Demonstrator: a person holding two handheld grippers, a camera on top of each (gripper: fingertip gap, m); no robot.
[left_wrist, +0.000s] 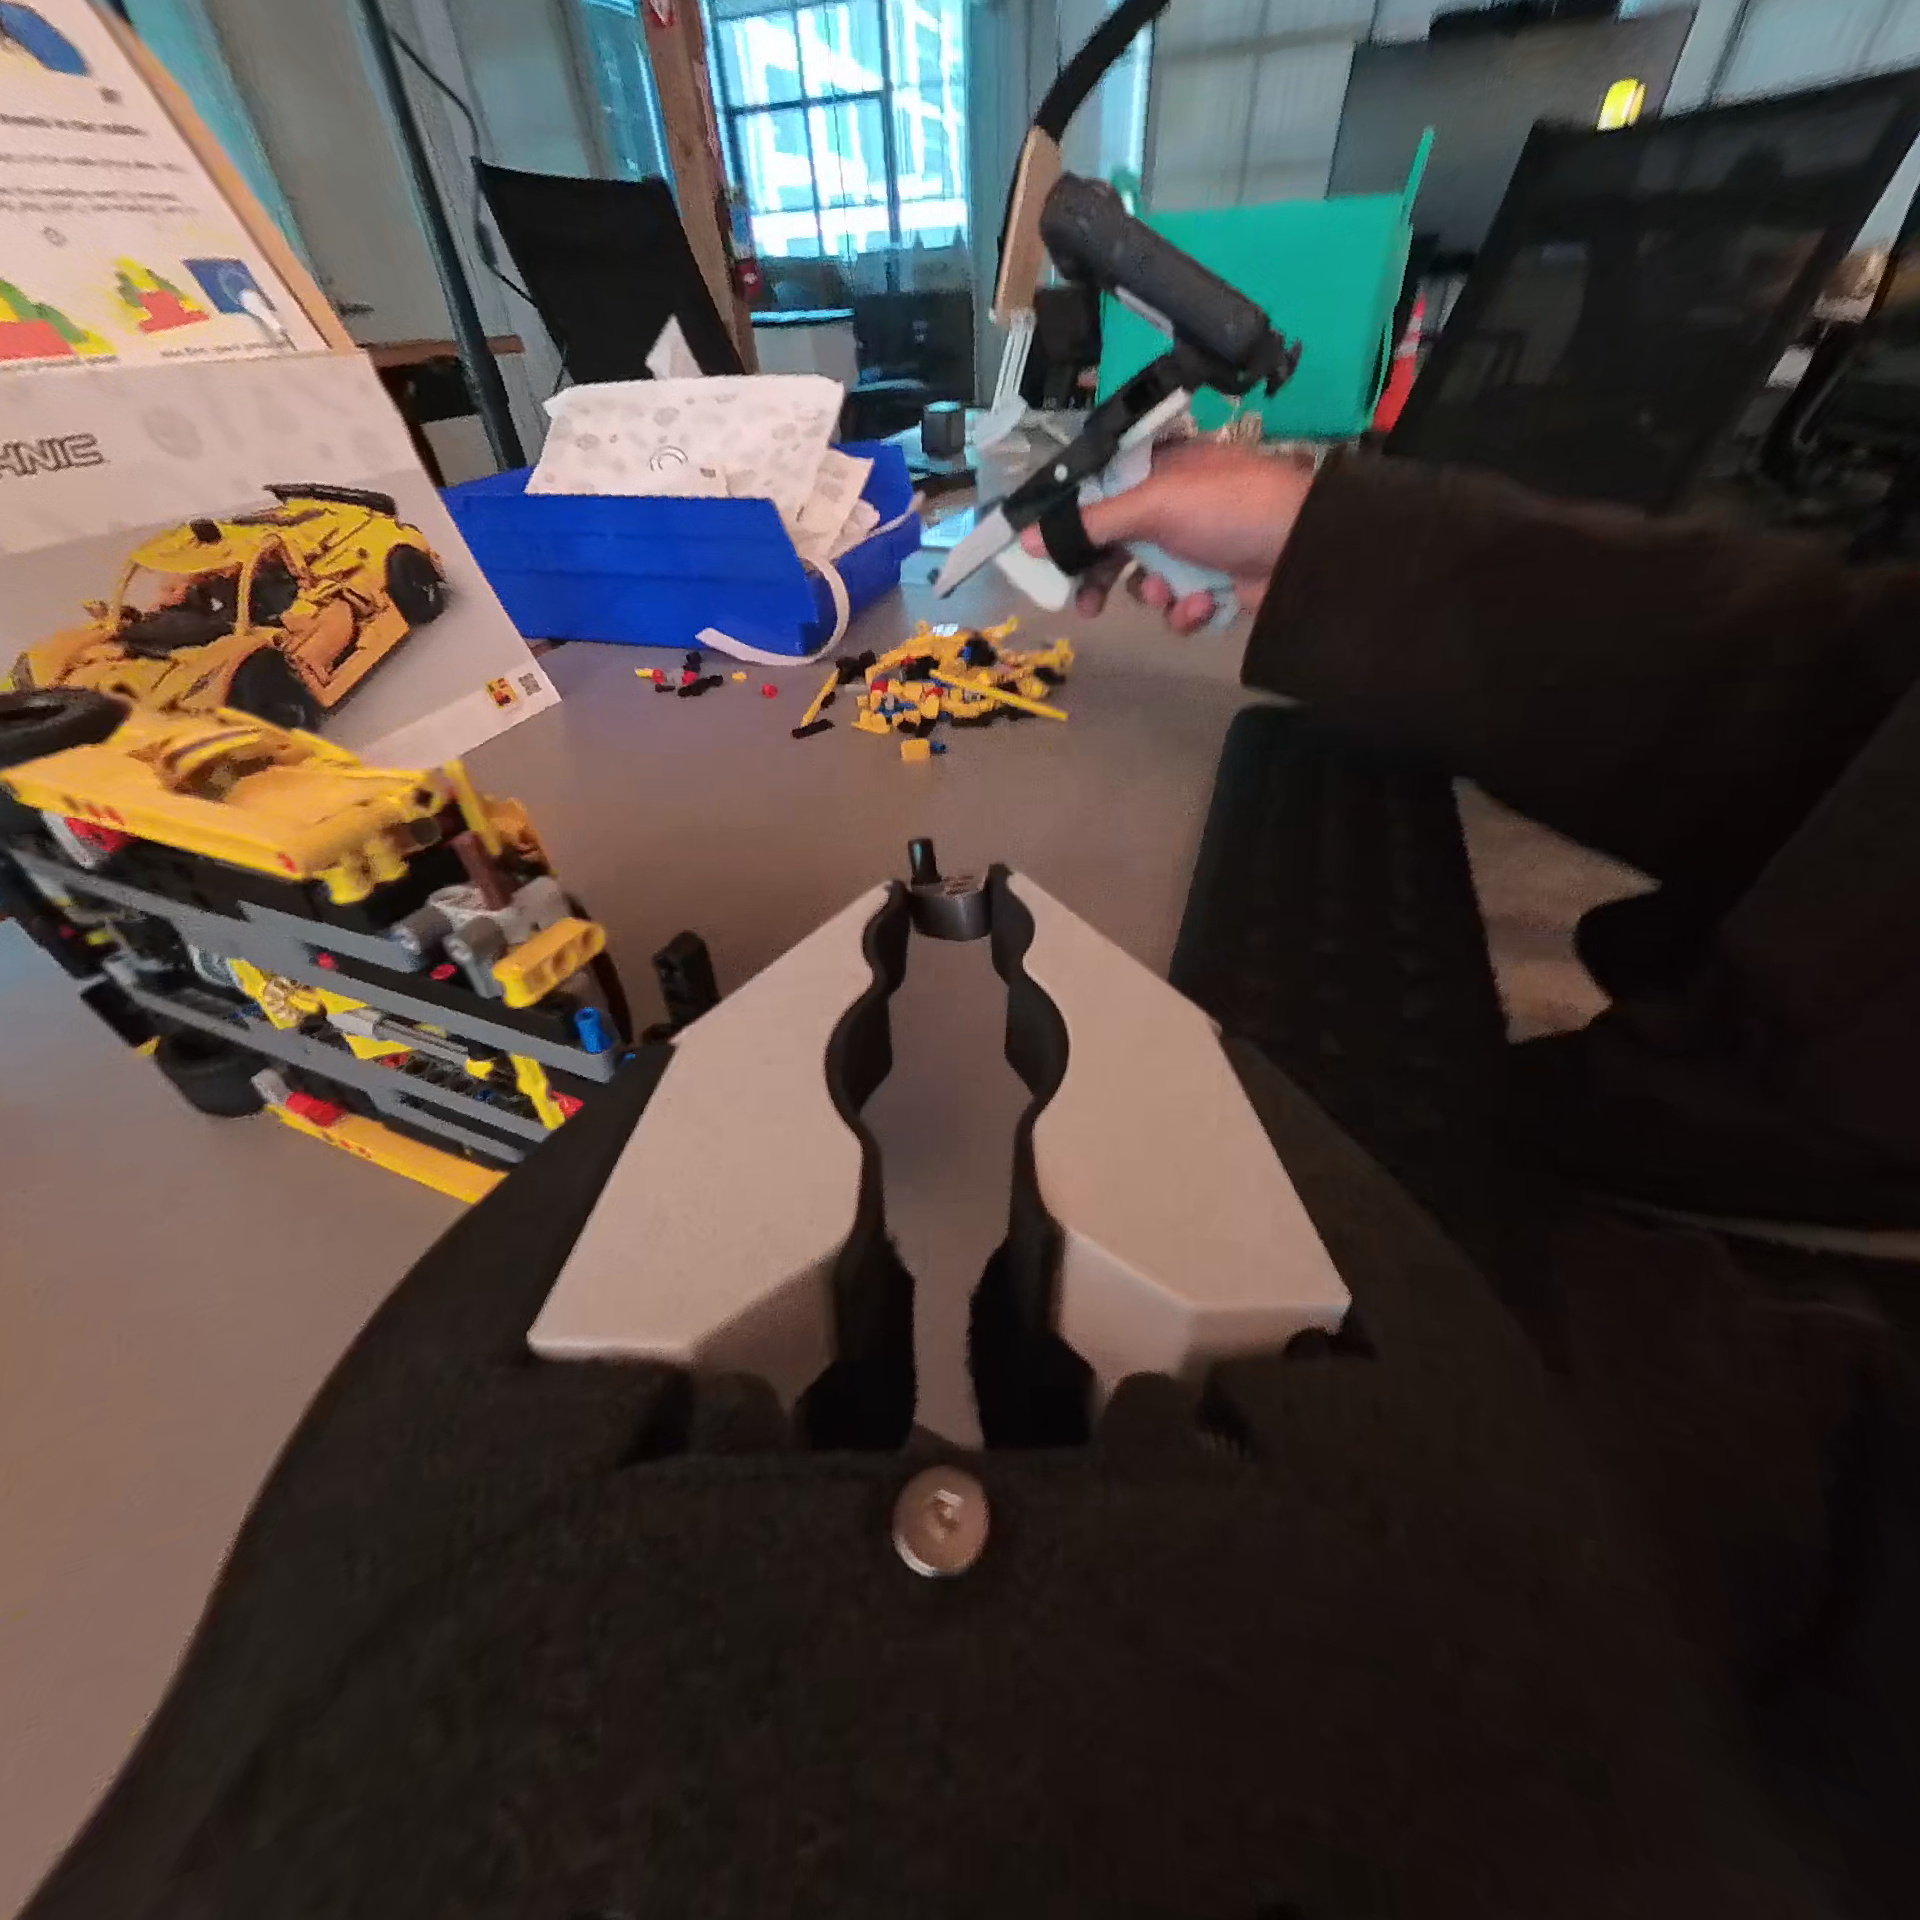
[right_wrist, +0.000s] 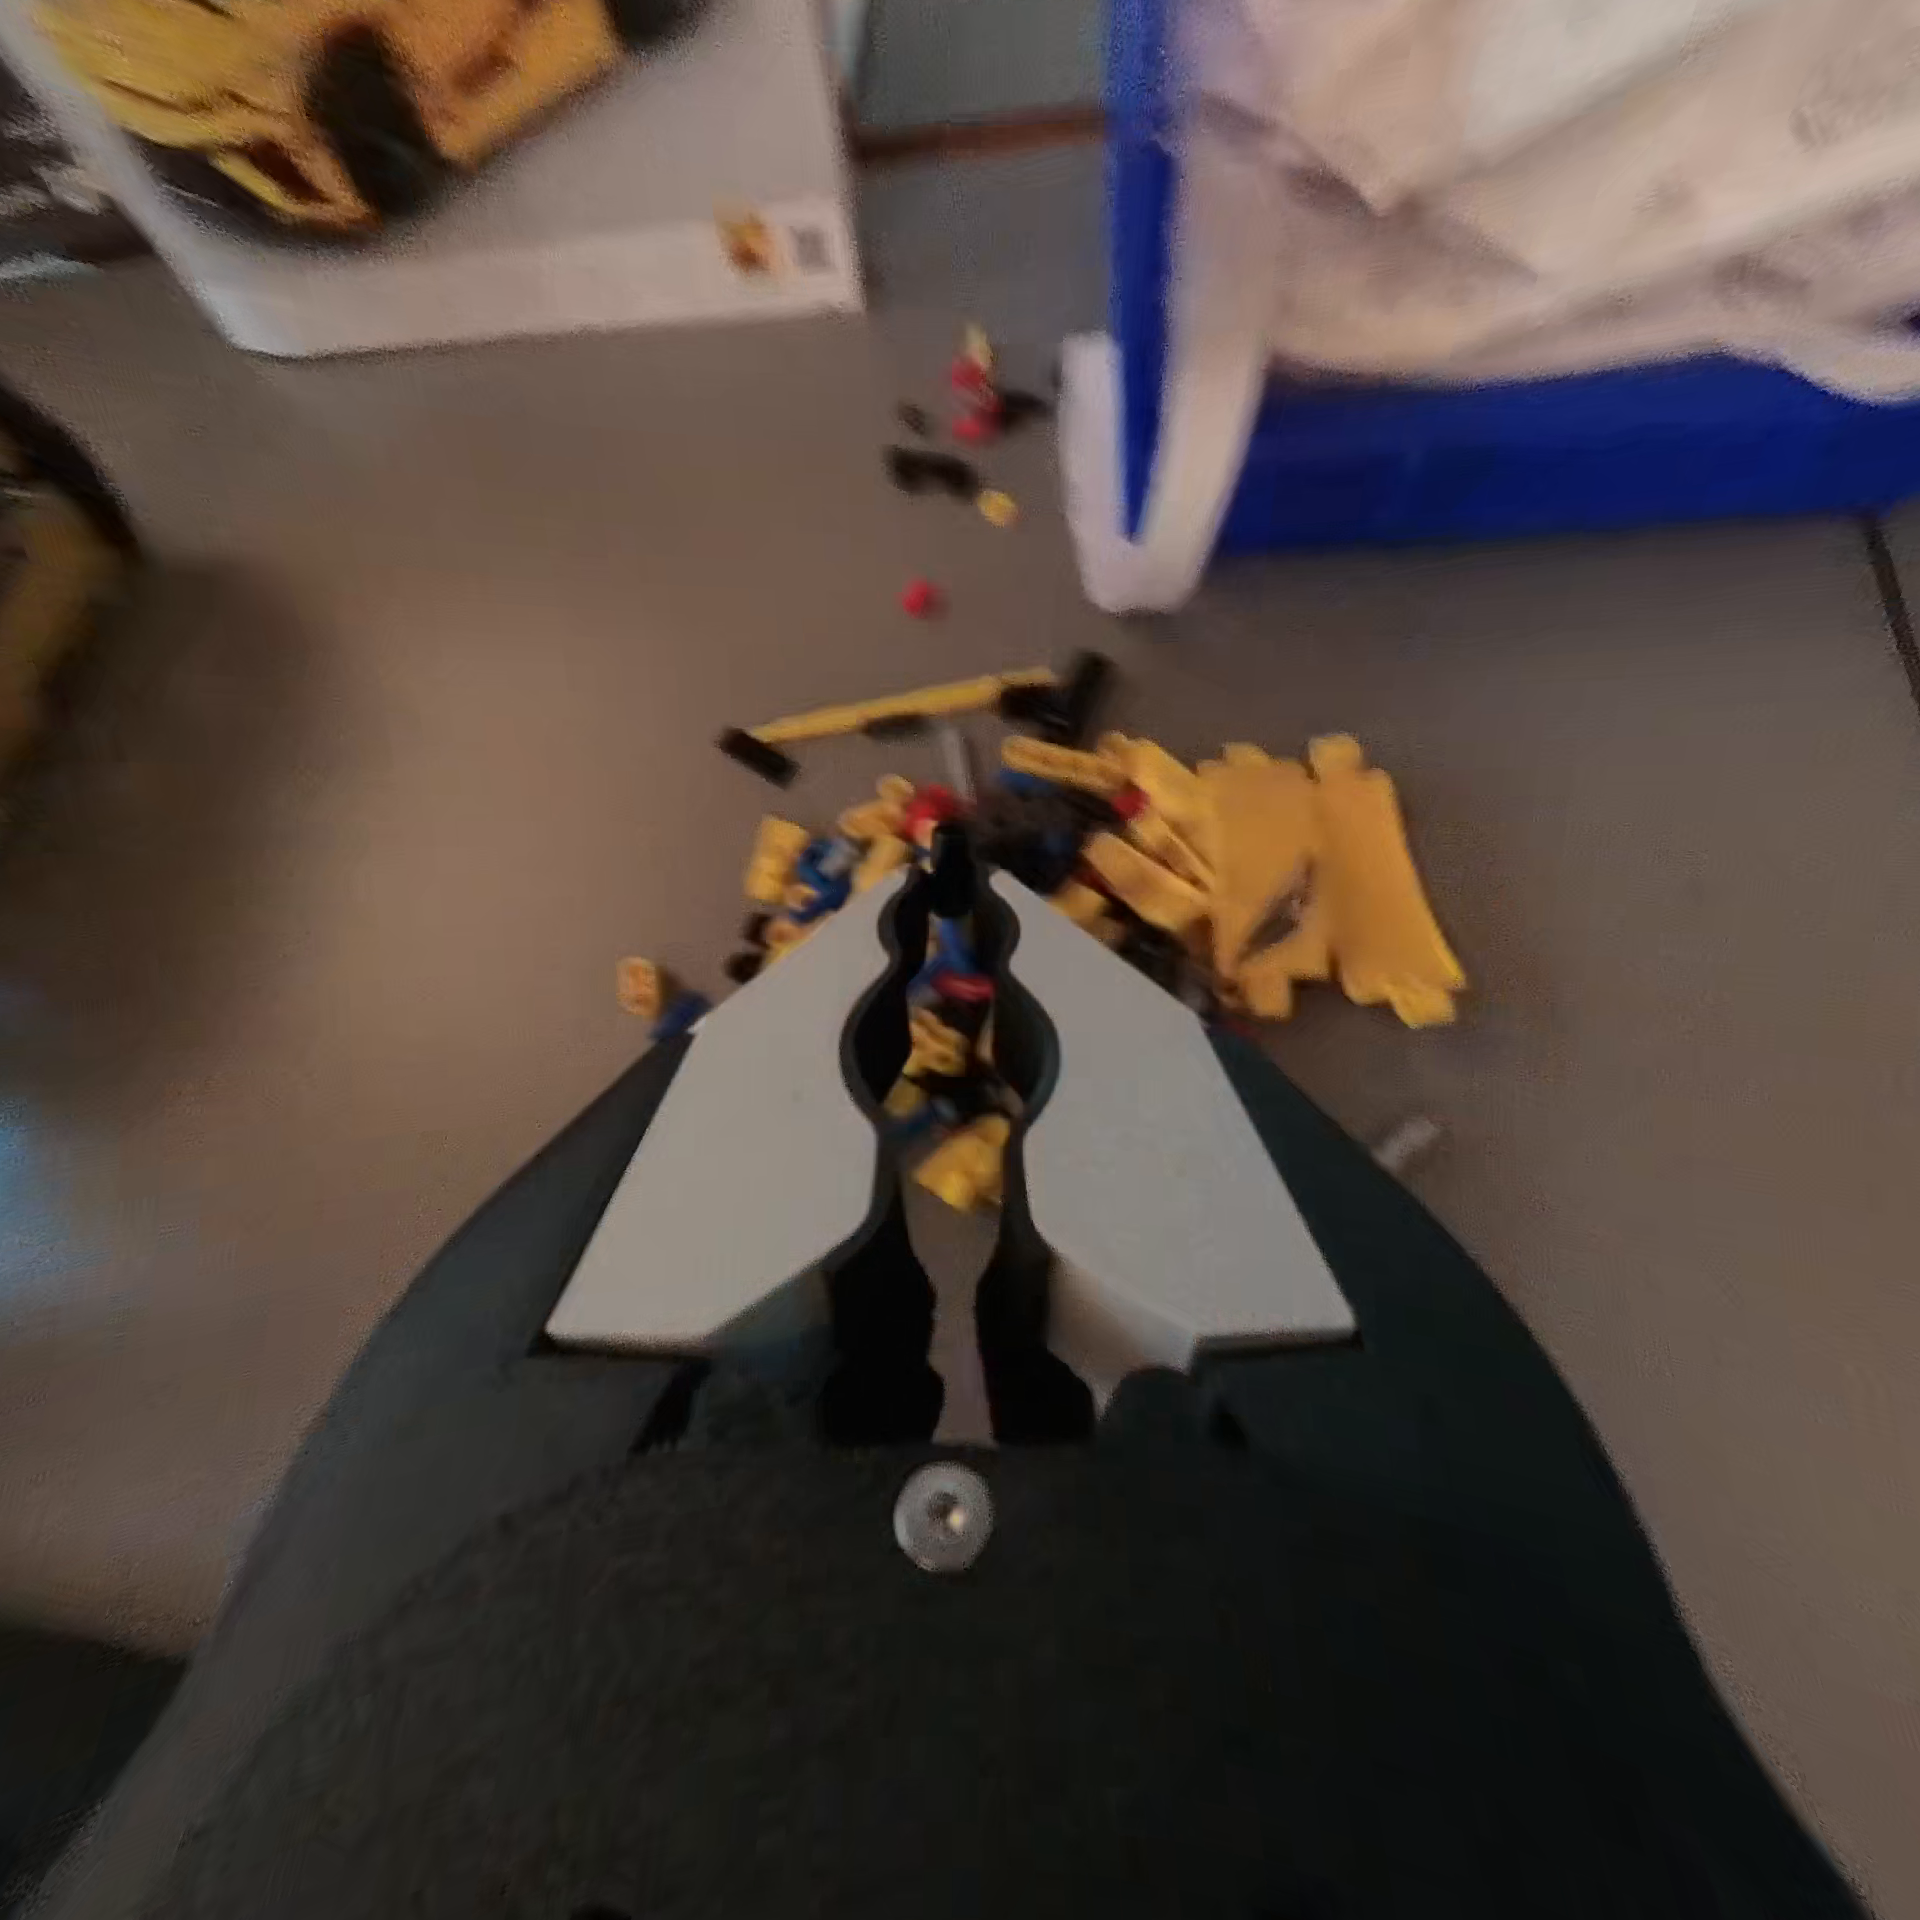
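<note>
Left tongs (left_wrist: 948, 896) clenched on small grey connector (left_wrist: 948, 906), frame centre; right tongs (right_wrist: 948, 883) clenched on black pin (right_wrist: 948, 868) above loose-brick pile (right_wrist: 1195, 883); half-built yellow car (left_wrist: 291, 935) left.

left wrist view faces across the table; right wrist view tilts down, close over the brick pile (right_wrist: 1143, 894), which both share.

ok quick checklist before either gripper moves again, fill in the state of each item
1. Left gripper jaws shut on a small dark grey round piece: ok.
2. Right gripper jaws pinching a small black pin: ok, though blurred.
3. Right gripper over the loose brick pile: ok.
4. Yellow model car lying on its side left of the left gripper, apart from it: ok.
5. Right wrist view sharp: not ok.
6. Blue bin clear of both grippers: ok.
</note>
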